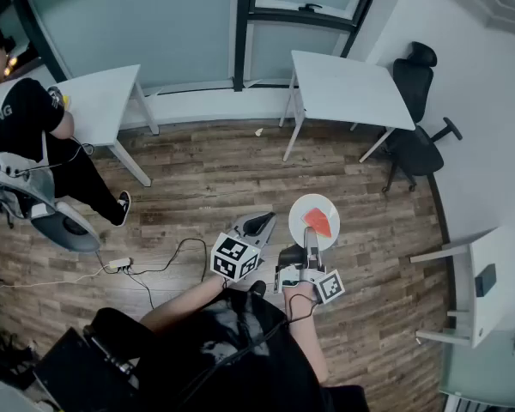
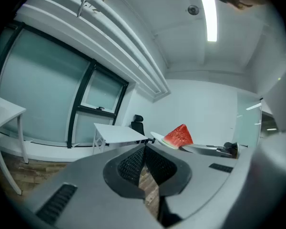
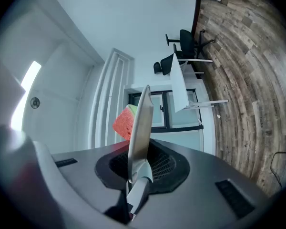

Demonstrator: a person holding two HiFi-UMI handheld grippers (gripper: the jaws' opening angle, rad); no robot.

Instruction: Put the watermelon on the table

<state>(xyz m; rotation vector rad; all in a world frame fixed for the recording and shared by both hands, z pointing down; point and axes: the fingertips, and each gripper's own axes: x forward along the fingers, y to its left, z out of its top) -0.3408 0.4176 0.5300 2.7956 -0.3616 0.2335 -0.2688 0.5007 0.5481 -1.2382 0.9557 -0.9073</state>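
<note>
A red wedge of watermelon [image 1: 318, 221] lies on a round white plate [image 1: 302, 206] held out over the wooden floor. My right gripper [image 1: 312, 249] is shut on the plate's near rim. In the right gripper view the plate [image 3: 140, 128] stands edge-on between the pads, with the watermelon [image 3: 125, 121] on its left face. My left gripper [image 1: 259, 224] hangs just left of the plate, shut with nothing in it. The left gripper view looks past its closed gripper [image 2: 144, 162] to the watermelon [image 2: 178, 136] and the plate [image 2: 157, 137].
A white table [image 1: 343, 88] stands ahead by the glass wall, with a black office chair [image 1: 416, 136] to its right. Another white table [image 1: 99, 101] is at the far left, where a person [image 1: 26, 136] sits. A white shelf unit [image 1: 476, 290] is at the right. A cable and power strip [image 1: 120, 264] lie on the floor.
</note>
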